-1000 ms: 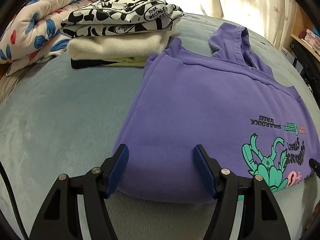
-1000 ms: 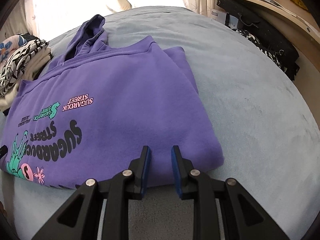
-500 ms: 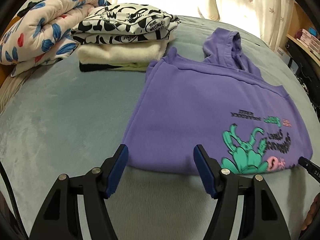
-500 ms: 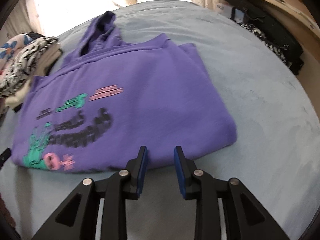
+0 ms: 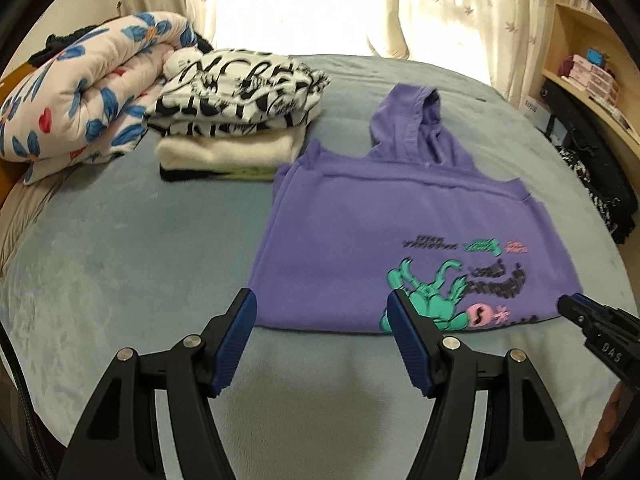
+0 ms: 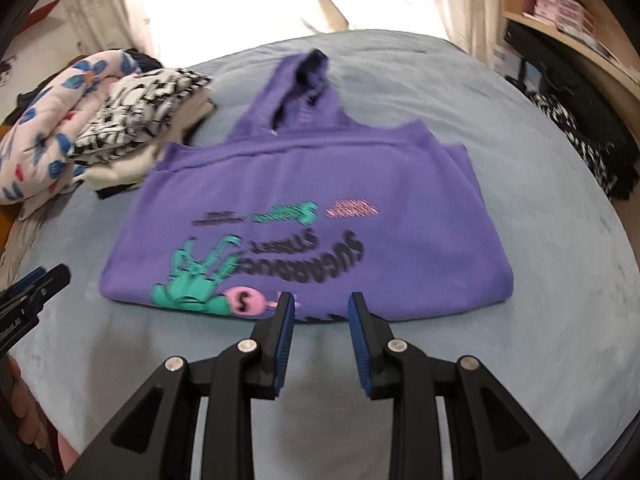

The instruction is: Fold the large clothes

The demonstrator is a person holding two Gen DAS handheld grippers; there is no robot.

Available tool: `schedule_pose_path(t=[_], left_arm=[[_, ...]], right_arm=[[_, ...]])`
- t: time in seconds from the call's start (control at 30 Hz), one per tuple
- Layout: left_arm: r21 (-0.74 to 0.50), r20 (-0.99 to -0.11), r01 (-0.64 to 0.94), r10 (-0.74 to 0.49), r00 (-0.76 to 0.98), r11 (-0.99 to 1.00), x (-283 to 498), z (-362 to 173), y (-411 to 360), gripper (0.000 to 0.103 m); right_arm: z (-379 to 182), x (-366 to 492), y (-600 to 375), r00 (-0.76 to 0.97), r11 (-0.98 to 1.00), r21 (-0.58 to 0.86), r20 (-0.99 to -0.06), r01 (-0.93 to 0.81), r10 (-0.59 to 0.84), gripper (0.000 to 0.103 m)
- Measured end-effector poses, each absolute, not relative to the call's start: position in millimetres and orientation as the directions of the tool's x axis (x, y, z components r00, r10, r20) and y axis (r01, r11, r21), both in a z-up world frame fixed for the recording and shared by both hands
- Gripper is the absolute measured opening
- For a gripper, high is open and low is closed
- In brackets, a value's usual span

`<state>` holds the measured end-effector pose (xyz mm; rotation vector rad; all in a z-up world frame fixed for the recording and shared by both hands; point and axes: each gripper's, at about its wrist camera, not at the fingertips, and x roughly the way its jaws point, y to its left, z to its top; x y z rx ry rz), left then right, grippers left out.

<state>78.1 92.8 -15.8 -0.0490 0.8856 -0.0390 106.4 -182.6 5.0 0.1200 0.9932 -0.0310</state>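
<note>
— On the bed [image 5: 120, 264], where is the purple hoodie [image 5: 380, 216]?

— Flat, half folded, just past both grippers, hood far away.

— Who's holding it?

— Nobody. Left gripper [image 5: 320, 336] gapes wide; right gripper [image 6: 320, 332] has just opened a little, empty.

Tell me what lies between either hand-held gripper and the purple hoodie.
Nothing visible. Only bare blue bedspread separates the left hand-held gripper and right hand-held gripper from the hoodie; both are open and empty.

Hoodie [image 6: 304, 184] print lettering blurred, perhaps unreadable; shelf boxes [image 5: 592, 76] too small; quilt [image 5: 80, 108] cut off.
</note>
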Motion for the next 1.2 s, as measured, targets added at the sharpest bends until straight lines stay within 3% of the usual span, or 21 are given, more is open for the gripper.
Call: schedule_pose_path(t=[0.3, 0.53, 0.7, 0.83, 0.97, 1.2], left_arm=[[-0.012, -0.739, 0.1, -0.076, 0.67, 0.995, 117, 32, 85, 0.067], [0.02, -0.774, 0.202, -0.112, 0.623, 0.979, 219, 69, 76, 0.068], [0.075, -0.806, 0.219, -0.07, 0.588, 0.973, 313, 74, 56, 0.068], [0.083, -0.83, 0.221, -0.056, 0.555, 0.972, 400, 54, 37, 0.068], [0.047, -0.867, 0.176, -0.047, 0.497, 0.983, 472, 7, 22, 0.068], [-0.023, -0.913, 0.105, -0.063, 0.404, 0.994, 546, -78, 7, 0.068]], right_arm=[[57, 139, -169, 0.587, 0.997, 0.072, -0.807, -0.002, 0.059, 0.029], [103, 224, -192, 0.594, 0.999, 0.048, -0.803, -0.026, 0.054, 0.033], [122, 321, -227, 0.575, 0.999, 0.028, -0.818, 0.024, 0.009, 0.033], [106, 400, -252, 0.539, 0.997, -0.01, -0.841, 0.072, -0.047, 0.033], [55, 468, -274, 0.488, 0.992, -0.016, -0.87, 0.127, -0.077, 0.033], [-33, 537, -293, 0.406, 0.982, 0.073, -0.914, 0.176, -0.005, 0.033]])
